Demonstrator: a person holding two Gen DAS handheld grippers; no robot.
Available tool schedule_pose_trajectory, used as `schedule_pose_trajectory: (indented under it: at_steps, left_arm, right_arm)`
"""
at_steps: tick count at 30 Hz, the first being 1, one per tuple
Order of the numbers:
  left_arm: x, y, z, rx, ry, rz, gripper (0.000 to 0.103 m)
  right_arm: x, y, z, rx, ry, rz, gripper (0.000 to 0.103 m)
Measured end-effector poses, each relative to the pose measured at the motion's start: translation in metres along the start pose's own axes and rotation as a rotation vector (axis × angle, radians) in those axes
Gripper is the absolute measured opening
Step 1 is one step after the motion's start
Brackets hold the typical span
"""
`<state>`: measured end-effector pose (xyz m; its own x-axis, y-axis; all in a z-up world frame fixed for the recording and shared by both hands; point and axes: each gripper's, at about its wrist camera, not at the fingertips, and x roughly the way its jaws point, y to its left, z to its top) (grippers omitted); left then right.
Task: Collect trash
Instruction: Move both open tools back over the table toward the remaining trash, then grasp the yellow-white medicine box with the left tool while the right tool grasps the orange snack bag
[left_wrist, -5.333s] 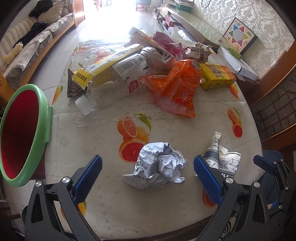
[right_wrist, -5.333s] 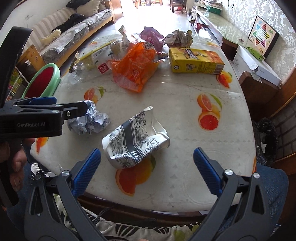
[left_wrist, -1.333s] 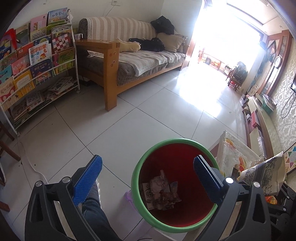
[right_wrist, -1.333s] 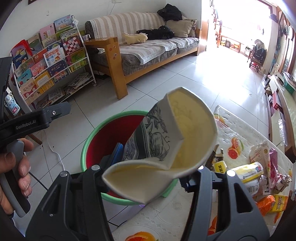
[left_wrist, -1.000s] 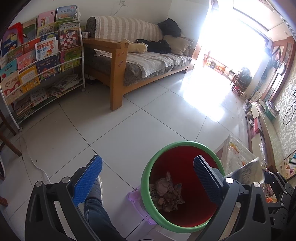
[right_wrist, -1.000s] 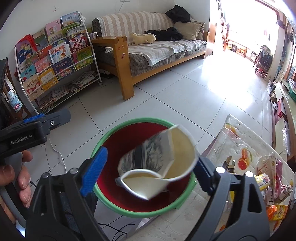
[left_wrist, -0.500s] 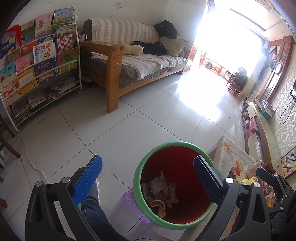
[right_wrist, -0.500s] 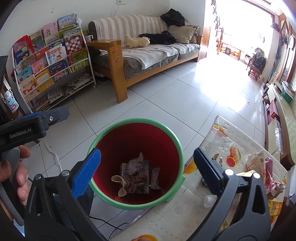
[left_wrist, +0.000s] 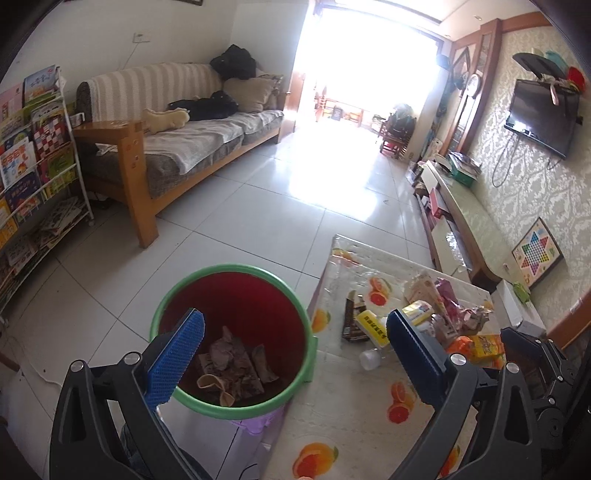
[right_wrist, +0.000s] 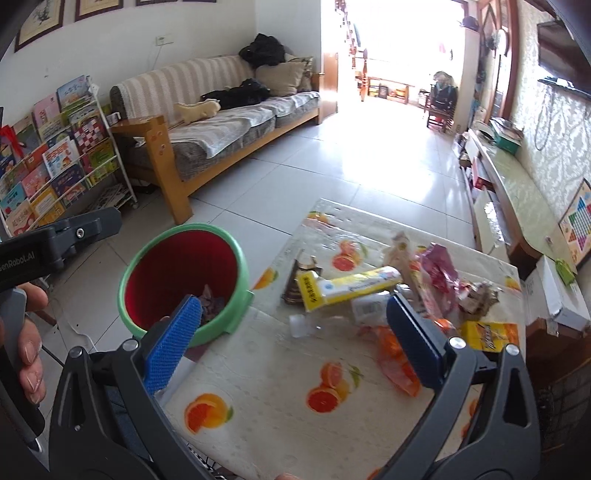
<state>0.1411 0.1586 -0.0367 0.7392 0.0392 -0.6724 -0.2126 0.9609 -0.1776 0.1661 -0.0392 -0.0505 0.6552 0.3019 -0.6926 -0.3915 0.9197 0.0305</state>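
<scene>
The red bin with a green rim (left_wrist: 236, 273) stands beside the table's left edge and holds crumpled paper and the crushed paper cup (left_wrist: 218, 387). It also shows in the right wrist view (right_wrist: 240, 269). My left gripper (left_wrist: 295, 358) is open and empty above the bin's near rim. My right gripper (right_wrist: 291, 343) is open and empty above the table (right_wrist: 266, 376). A pile of trash lies at the table's far end: a yellow wrapper (right_wrist: 351, 286), a clear bottle (right_wrist: 325, 325), an orange bag (right_wrist: 391, 354), a yellow carton (right_wrist: 491, 334) and a pink wrapper (right_wrist: 439, 277).
A wooden-framed sofa (left_wrist: 177, 147) and a book rack (left_wrist: 33, 155) stand to the left across a tiled floor. A low cabinet (left_wrist: 465, 218) runs along the right wall. The hand holding the left gripper (right_wrist: 22, 332) shows at the left edge.
The right gripper let go of the paper cup, which fell into the bin. Both grippers then swung right, from the bin toward the table and its trash pile.
</scene>
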Motion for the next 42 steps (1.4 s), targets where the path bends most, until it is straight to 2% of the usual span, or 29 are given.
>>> schedule_pose_trajectory:
  at_steps: [6, 12, 17, 27, 42]
  left_arm:
    - [-0.005, -0.068, -0.001, 0.095, 0.004, -0.092, 0.095]
    - [0.002, -0.135, -0.007, 0.19, 0.032, -0.184, 0.095]
    - [0.028, -0.16, -0.014, 0.246, 0.1, -0.19, 0.095]
    - [0.099, -0.168, -0.015, 0.294, 0.223, -0.147, 0.095]
    - [0.219, -0.179, -0.019, 0.37, 0.403, -0.111, 0.095]
  right_arm:
    - [-0.038, -0.074, -0.025, 0.104, -0.027, -0.102, 0.099]
    - [-0.063, -0.129, -0.051, 0.185, -0.033, -0.17, 0.099]
    - [-0.063, -0.155, -0.063, 0.241, -0.018, -0.184, 0.099]
    - [-0.018, -0.173, -0.073, 0.3, 0.053, -0.148, 0.099]
    - [0.094, -0.169, -0.071, 0.378, 0.198, -0.058, 0.099]
